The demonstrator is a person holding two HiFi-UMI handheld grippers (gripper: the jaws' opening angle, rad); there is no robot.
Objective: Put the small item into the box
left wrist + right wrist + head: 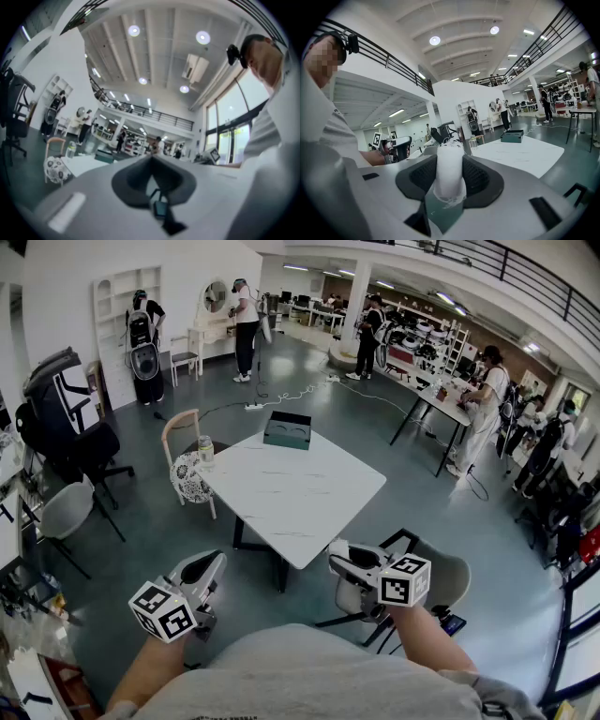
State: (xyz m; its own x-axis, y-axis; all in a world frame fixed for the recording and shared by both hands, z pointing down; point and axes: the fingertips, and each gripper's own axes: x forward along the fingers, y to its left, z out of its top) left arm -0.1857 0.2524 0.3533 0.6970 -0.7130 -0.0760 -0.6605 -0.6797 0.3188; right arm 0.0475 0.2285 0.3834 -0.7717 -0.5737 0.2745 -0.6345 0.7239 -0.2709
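Holding a claw in each hand, the person faces a white counter (291, 498) that stands well ahead on the grey floor. In the head view the left claw (214, 563) and the right claw (337, 557) sit low in the picture, both short of the counter's near corner and well apart from each other, each with its marker cube towards the person. A dark green box (287, 429), open at the top, rests at the counter's far edge. A clear bottle (205, 450) stands on the left corner, just beside a wooden chair (178, 432) with a patterned cushion. Several people (246, 329) stand further back in the hall.

In the left gripper view the two dark pads of the left claw meet at their tips, with nothing between them. Beyond them the counter, the bottle and the box show small and far off to the left.

In the right gripper view the right claw is clamped on a white roll (449, 178) with frayed threads at its lower end. The roll stands upright between the pads, which press on it from both sides, and it rises above their tips. The box lies far beyond on the counter, to the right of the roll, so the roll is well away from it. The left claw shows to the left, in the person's other hand.
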